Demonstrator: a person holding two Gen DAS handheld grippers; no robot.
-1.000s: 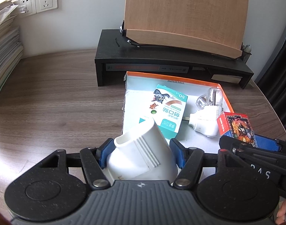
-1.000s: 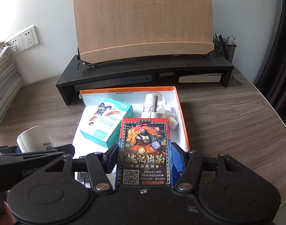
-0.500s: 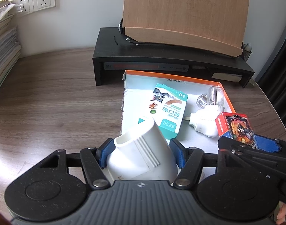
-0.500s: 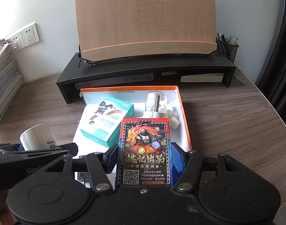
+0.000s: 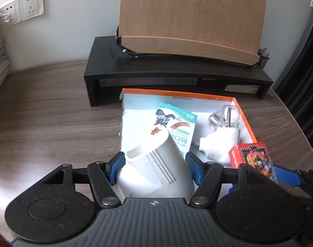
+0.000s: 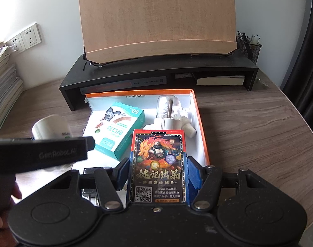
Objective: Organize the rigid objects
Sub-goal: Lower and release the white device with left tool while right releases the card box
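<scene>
A: What's around the desk on my feed?
B: I see a black monitor riser [image 6: 160, 76] holding a wooden board [image 6: 158, 18], wall sockets [image 5: 22, 10], stacked papers [image 6: 2, 90], a mesh pen holder [image 6: 248, 47].

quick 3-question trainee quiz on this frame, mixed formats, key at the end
1. True or false: the left gripper is shut on the white cup.
2. What does the right gripper hold? A) teal bandage box B) playing card box C) white plug
3. Fill in: the teal bandage box and white plug lie inside the ____-rimmed tray.

Key
1. True; the blue fingers press both sides of the cup.
2. B; the playing card box stands upright between its fingers.
3. Orange.
</scene>
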